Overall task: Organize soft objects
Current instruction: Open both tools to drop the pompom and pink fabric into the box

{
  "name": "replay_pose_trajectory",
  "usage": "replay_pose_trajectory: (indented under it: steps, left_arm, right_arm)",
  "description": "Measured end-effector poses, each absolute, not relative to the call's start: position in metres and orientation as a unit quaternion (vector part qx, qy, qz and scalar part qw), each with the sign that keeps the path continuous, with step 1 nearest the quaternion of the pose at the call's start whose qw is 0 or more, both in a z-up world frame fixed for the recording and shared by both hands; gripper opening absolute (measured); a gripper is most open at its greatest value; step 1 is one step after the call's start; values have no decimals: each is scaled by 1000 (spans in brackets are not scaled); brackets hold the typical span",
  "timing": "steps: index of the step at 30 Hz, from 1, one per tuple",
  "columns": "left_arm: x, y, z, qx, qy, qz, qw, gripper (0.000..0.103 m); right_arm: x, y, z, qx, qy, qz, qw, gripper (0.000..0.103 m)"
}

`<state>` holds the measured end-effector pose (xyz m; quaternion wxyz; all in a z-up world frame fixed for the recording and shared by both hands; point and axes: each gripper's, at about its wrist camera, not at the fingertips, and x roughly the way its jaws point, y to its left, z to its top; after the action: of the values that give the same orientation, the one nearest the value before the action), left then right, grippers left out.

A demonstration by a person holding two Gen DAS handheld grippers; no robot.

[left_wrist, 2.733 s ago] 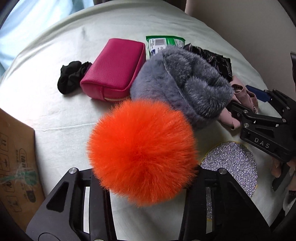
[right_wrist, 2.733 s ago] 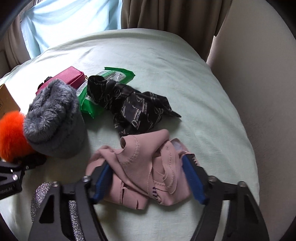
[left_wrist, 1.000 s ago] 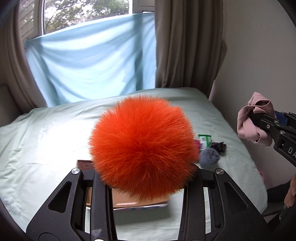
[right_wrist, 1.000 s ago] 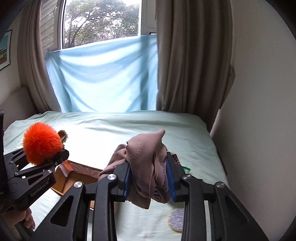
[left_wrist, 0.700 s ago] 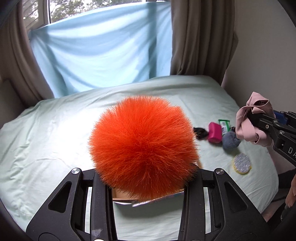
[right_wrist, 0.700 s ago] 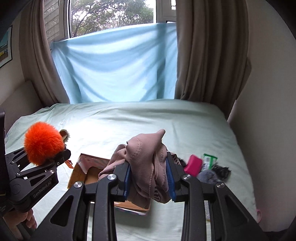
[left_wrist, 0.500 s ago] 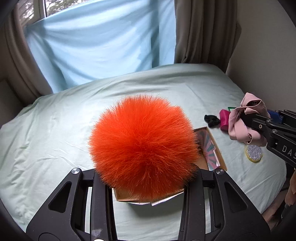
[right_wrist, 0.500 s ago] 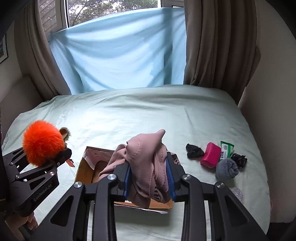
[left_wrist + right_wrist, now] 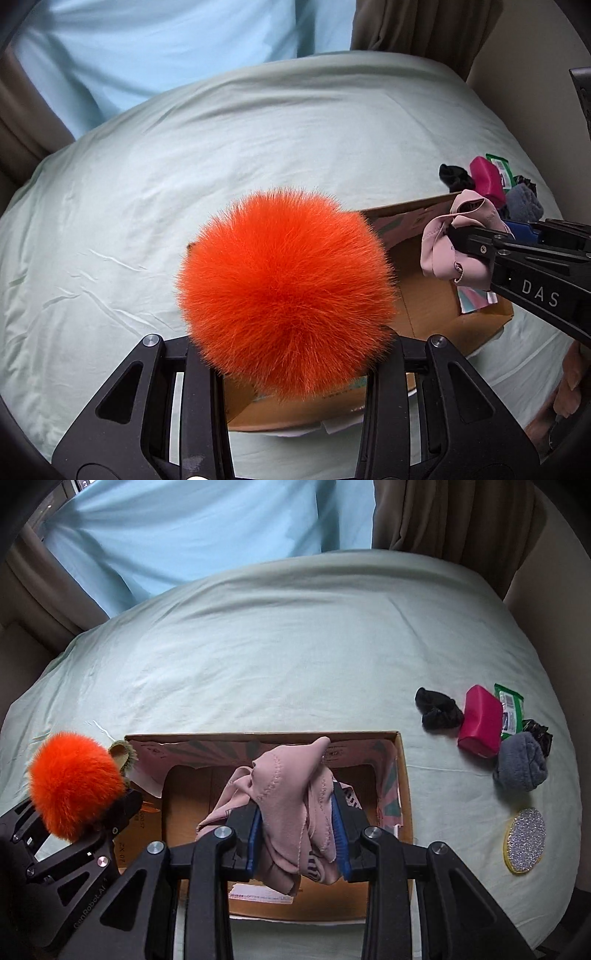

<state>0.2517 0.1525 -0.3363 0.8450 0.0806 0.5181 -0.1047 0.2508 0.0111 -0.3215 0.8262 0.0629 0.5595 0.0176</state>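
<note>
Both hands are busy here: the left hand-held gripper (image 9: 291,350) is squeezing a big fluffy orange pom-pom (image 9: 286,291) between its fingers, and the ball is puffing out so much it's hiding most of the view behind it. From the right wrist camera you can see that same pom-pom (image 9: 75,784) hanging out at the left edge of the cardboard box (image 9: 404,775), with a little olive-green fuzzy tab sticking off its side. The right hand-held gripper (image 9: 299,834) is clamped on a bunched-up pink fabric piece (image 9: 291,794), blue pads pressing in on both sides, and it's sitting right over the open box, which is lying on the pale green bed (image 9: 277,635). The box is showing bare cardboard on the bottom and some pink and teal printed flaps along the inside. Off to the right of the box, well apart from it, a little pile is waiting on the sheet: a black scrunchie (image 9: 437,709), a magenta pouch (image 9: 480,722), a green wipes pack (image 9: 509,707) tucked behind the pouch, a gray fuzzy thing (image 9: 521,764), a dark patterned cloth (image 9: 541,736) just behind that, and a glittery silver round pad (image 9: 524,840) nearer the camera.
</note>
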Motion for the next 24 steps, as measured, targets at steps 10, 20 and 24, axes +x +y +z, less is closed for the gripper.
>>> replay_pose_trajectory:
  steps: [10, 20, 24]
  left_arm:
    - [284, 146, -405, 98, 586, -113, 797, 30]
    - [281, 144, -425, 122, 631, -118, 757, 103]
    - [279, 148, -421, 108, 634, -116, 757, 103]
  right_arm:
    - [286, 4, -388, 108, 634, 16, 766, 30]
    - [297, 3, -402, 128, 657, 30, 742, 103]
    - [293, 4, -400, 129, 657, 31, 742, 103]
